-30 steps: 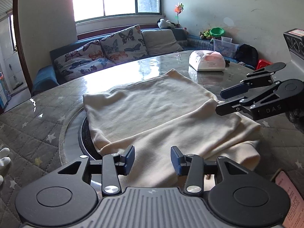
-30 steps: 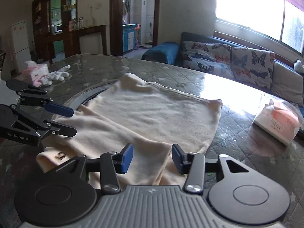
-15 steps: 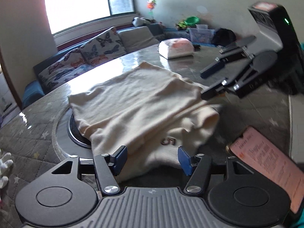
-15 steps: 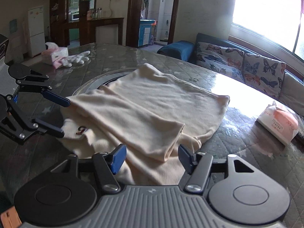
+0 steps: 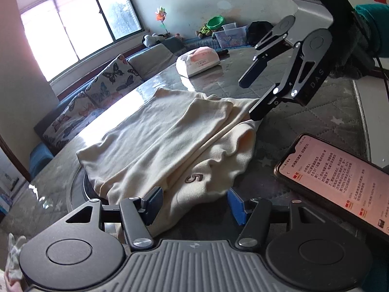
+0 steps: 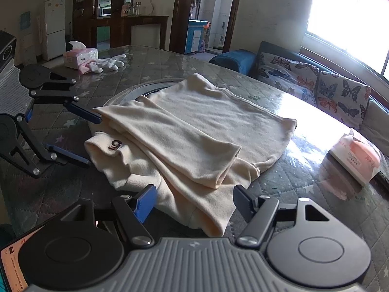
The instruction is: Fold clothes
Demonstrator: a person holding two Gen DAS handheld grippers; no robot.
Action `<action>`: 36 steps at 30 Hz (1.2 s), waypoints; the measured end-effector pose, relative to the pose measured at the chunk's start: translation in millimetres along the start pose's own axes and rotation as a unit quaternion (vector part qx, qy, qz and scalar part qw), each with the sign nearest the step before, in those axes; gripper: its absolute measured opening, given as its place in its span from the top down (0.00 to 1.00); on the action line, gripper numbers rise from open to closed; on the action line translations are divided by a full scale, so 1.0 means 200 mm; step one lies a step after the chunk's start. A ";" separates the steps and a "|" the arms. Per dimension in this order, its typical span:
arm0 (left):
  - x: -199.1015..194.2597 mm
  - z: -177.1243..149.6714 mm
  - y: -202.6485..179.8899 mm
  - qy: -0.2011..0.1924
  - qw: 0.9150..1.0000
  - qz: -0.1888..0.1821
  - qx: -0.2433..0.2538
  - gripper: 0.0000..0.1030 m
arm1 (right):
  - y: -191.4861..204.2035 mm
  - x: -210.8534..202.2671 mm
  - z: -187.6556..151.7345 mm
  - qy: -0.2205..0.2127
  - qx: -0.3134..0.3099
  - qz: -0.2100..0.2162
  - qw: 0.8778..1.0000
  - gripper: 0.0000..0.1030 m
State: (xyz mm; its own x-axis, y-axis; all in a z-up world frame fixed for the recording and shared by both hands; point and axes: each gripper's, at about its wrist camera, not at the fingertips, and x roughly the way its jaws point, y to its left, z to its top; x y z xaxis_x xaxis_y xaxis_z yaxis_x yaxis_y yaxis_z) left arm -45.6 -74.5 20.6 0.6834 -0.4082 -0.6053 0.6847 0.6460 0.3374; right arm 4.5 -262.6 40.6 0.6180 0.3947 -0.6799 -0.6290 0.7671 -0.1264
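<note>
Cream cloth, a soft top with a brown "5" sewn near its collar, lies partly folded on the surface. One sleeve is laid across the body. It sits over a round ring set into the surface.

Both tools are held by a person. The left gripper has its fingers spread wide and holds nothing; the collar end of the top lies just in front of it. The right gripper is wide too and empty, with the top's side edge bunched between its fingers.

What could go wrong, I think: the cloth near the right gripper is lumpy, so a pinch there may catch too many layers and pull the sleeve out of place. A fast lift could drag the whole top along the shiny surface. A phone lies just beside the collar end, and a sweeping fold might knock it.
</note>
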 end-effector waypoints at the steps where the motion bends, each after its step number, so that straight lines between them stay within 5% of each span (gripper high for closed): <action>1: 0.01 0.00 0.00 -0.003 1.000 -0.001 0.003 0.46 | 0.00 0.00 0.00 -0.001 0.000 0.000 1.000 0.29; 5: 0.03 0.01 0.01 -0.007 1.000 -0.010 -0.004 0.78 | -0.01 -0.01 0.01 -0.002 -0.003 0.000 1.000 0.27; 9: 0.03 0.06 0.06 -0.017 0.999 -0.010 -0.027 0.89 | -0.01 -0.01 0.01 -0.003 -0.006 0.002 1.000 0.27; 22: 0.14 0.14 0.23 -0.011 0.997 -0.027 -0.075 0.91 | 0.09 0.06 0.06 -0.027 -0.056 0.019 0.998 0.27; 32: 0.21 0.14 0.27 0.001 0.996 -0.039 -0.084 0.91 | 0.16 0.18 0.11 -0.018 -0.074 0.055 0.996 0.43; 36: 0.22 0.13 0.28 0.004 0.995 -0.042 -0.086 0.91 | 0.15 0.21 0.10 -0.006 -0.061 0.062 0.996 0.58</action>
State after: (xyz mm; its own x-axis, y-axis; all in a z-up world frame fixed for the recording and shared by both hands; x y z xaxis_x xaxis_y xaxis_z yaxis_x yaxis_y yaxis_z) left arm 29.2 -73.6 31.0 0.6234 -0.4598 -0.6325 0.6848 0.7115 0.1577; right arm 20.9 -212.9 24.0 0.5370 0.4896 -0.6870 -0.7535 0.6446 -0.1295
